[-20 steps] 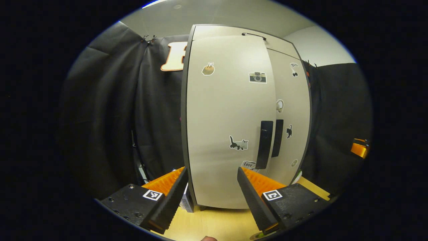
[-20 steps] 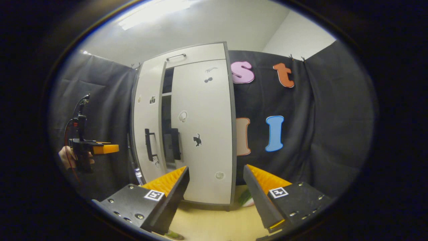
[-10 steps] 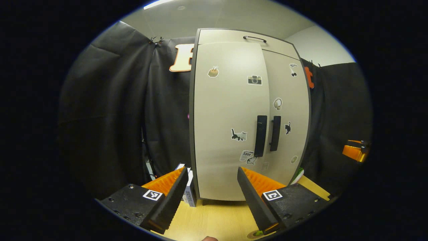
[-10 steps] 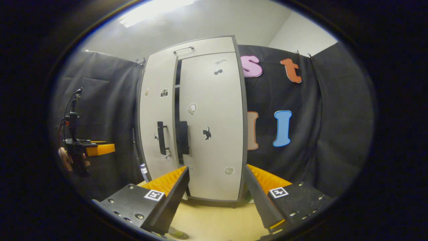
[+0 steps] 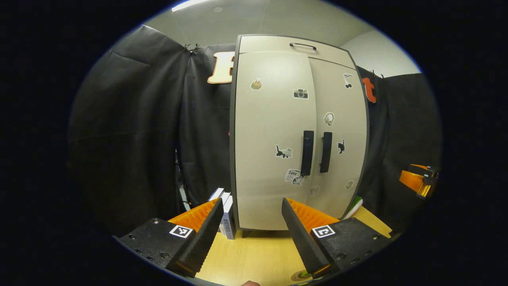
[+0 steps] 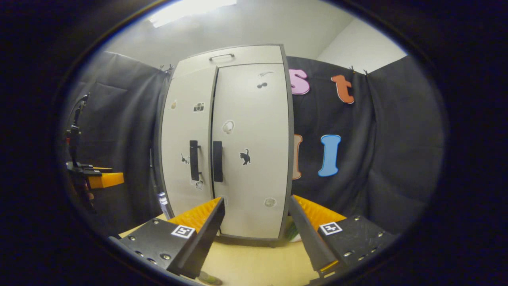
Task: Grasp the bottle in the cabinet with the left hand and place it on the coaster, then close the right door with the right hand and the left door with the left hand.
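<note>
1. Left gripper view: I see books (image 5: 225, 210) standing on the desk (image 5: 258, 254) just left of the cabinet (image 5: 297, 131). At the btm edge, a coaster (image 5: 300, 275) with sth green on it, cut off; prob. the bottle, can't confirm.
2. Same view: left gripper (image 5: 248, 232) spread, nothing betw. fingers, apart from the cabinet front. Left door (image 5: 270, 139) & right door (image 5: 339, 131) both shut, handles side by side at the seam. Right gripper (image 5: 416, 180) far right, partly cut; can't tell its state from here.
3. Right gripper view: right gripper (image 6: 256, 234) spread, empty, clear desk strip (image 6: 254, 266) betw. it & the cabinet (image 6: 230, 139). Left gripper (image 6: 95, 178) far left, well apart from the doors.
4. Right gripper view: green thing (image 6: 293, 232) at the cabinet's right foot, half hidden behind a finger; can't make out what. Blurry green bit at the btm rim too.
</note>
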A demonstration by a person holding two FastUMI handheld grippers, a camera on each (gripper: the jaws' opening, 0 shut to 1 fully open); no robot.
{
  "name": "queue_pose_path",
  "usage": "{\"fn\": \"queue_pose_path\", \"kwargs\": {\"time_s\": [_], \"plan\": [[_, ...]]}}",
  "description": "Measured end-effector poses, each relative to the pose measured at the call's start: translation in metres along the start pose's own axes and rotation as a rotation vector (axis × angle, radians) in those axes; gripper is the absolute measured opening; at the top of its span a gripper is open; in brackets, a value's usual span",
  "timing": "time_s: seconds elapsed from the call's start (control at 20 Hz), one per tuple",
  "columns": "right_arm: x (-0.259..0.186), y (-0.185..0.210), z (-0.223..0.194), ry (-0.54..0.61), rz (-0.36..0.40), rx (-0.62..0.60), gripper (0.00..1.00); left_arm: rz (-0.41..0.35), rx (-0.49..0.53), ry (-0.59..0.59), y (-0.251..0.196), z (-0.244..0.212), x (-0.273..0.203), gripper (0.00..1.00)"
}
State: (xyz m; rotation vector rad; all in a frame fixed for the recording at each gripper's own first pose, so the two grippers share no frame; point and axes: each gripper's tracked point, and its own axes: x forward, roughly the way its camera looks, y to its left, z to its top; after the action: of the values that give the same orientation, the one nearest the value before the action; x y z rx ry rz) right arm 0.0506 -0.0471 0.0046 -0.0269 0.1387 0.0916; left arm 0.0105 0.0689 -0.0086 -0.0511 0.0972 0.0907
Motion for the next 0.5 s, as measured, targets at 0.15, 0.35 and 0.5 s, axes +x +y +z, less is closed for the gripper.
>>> {"fn": "queue_pose_path", "kwargs": {"time_s": [0.15, 0.35, 0.5], "plan": [[-0.003, 0.007, 0.009, -0.042, -0.003, -0.022, 0.98, 0.005, 0.022, -0.018, -0.005, 0.005, -0.001, 0.94], [-0.002, 0.009, 0.013, -0.067, -0.019, -0.038, 0.98, 0.012, 0.066, -0.054, -0.011, 0.018, 0.005, 0.93], [0.0, 0.003, 0.015, -0.085, -0.053, -0.049, 0.98, -0.029, 0.081, -0.074, -0.029, 0.023, 0.012, 0.93]]}}
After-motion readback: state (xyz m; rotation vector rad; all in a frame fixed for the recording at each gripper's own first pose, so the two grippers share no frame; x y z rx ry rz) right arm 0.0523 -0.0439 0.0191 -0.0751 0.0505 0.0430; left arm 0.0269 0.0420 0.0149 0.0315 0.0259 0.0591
